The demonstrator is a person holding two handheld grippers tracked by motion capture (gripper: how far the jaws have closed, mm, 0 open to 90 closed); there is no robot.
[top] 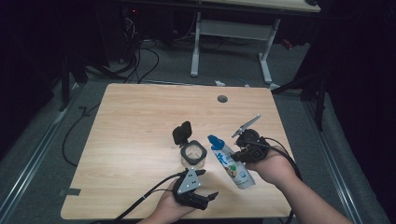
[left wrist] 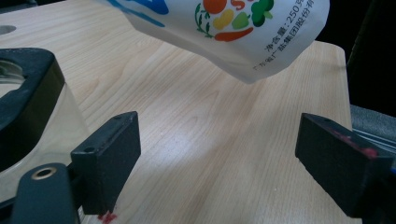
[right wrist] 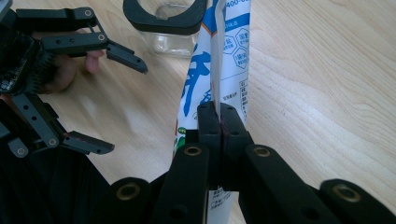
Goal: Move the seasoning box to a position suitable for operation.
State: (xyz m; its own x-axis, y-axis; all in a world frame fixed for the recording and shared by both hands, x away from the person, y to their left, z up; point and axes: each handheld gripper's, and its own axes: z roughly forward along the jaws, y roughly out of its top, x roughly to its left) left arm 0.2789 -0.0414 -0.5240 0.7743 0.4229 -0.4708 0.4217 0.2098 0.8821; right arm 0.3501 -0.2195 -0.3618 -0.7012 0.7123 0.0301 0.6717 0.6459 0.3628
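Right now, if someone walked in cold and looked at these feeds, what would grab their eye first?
The white pouch with a blue cap and bright fruit pictures, pinched along its flat edge by the right gripper and tilted toward the clear jar at the table's middle. The jar's black lid stands flipped open behind it. Just in front of the jar, the left gripper holds its fingers wide apart over bare wood.

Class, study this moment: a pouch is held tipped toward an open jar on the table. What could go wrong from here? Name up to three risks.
1. The right tool pinches only the pouch's flat edge seam, so the pouch may slip or swing.
2. Its blue cap looks still on, so nothing may pour.
3. The left tool is open and holds nothing, so the clear jar stands unsteadied; a nudge from the pouch could tip it.
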